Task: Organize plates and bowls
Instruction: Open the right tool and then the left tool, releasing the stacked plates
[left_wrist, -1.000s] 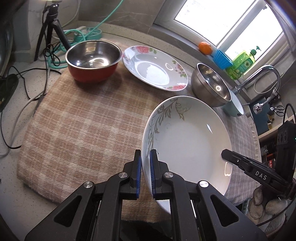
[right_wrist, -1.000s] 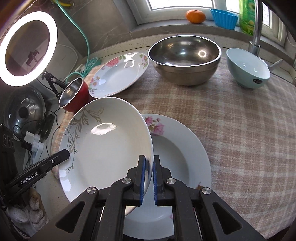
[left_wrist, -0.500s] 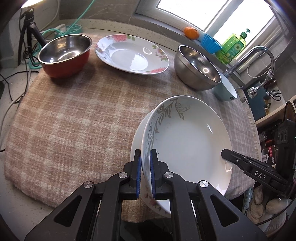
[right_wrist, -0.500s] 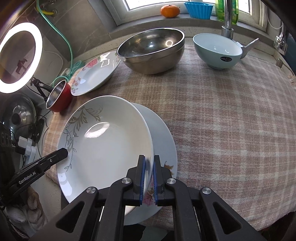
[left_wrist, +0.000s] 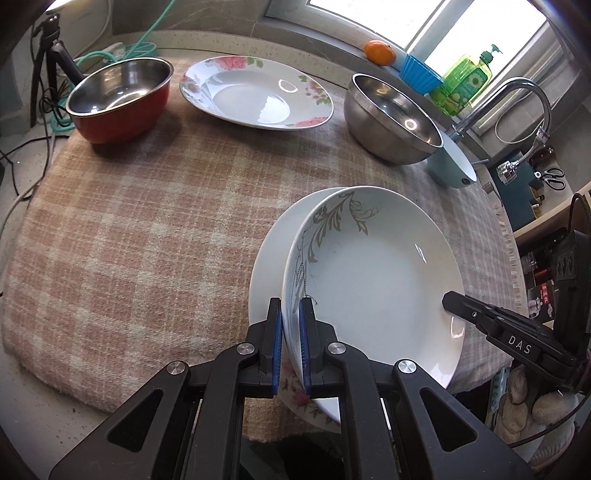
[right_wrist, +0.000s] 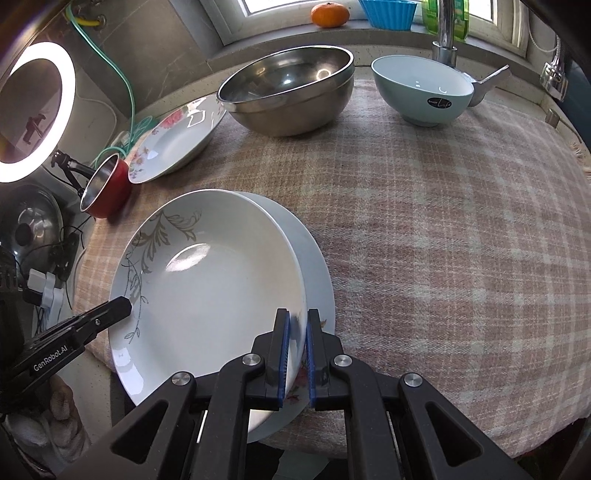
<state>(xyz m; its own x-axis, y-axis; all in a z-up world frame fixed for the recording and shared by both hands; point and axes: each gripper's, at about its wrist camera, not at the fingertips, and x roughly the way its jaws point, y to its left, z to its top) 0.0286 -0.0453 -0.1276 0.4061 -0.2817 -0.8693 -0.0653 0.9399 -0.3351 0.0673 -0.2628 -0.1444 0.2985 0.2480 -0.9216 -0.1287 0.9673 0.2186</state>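
Note:
A white plate with a grey leaf pattern (left_wrist: 373, 273) (right_wrist: 207, 280) is held by both grippers over a rose-patterned plate (left_wrist: 269, 254) (right_wrist: 317, 280) that lies on the checked cloth. My left gripper (left_wrist: 291, 343) is shut on the leaf plate's rim at one side. My right gripper (right_wrist: 296, 354) clamps the opposite rim, its pads a little further apart than before. The leaf plate sits low on the lower plate, slightly tilted. Another rose plate (left_wrist: 255, 96) (right_wrist: 173, 136) lies at the back.
A red-sided steel bowl (left_wrist: 118, 99) (right_wrist: 105, 188), a large steel bowl (left_wrist: 391, 110) (right_wrist: 291, 92) and a pale blue bowl (right_wrist: 421, 88) (left_wrist: 452, 166) stand on the checked cloth (left_wrist: 147, 229). A tap (left_wrist: 506, 99), soap bottle, orange and ring light (right_wrist: 33, 110) line the back.
Both grippers carried the leaf plate over and down onto the rose plate near the cloth's front edge. The right gripper's jaws now stand slightly wider around the rim.

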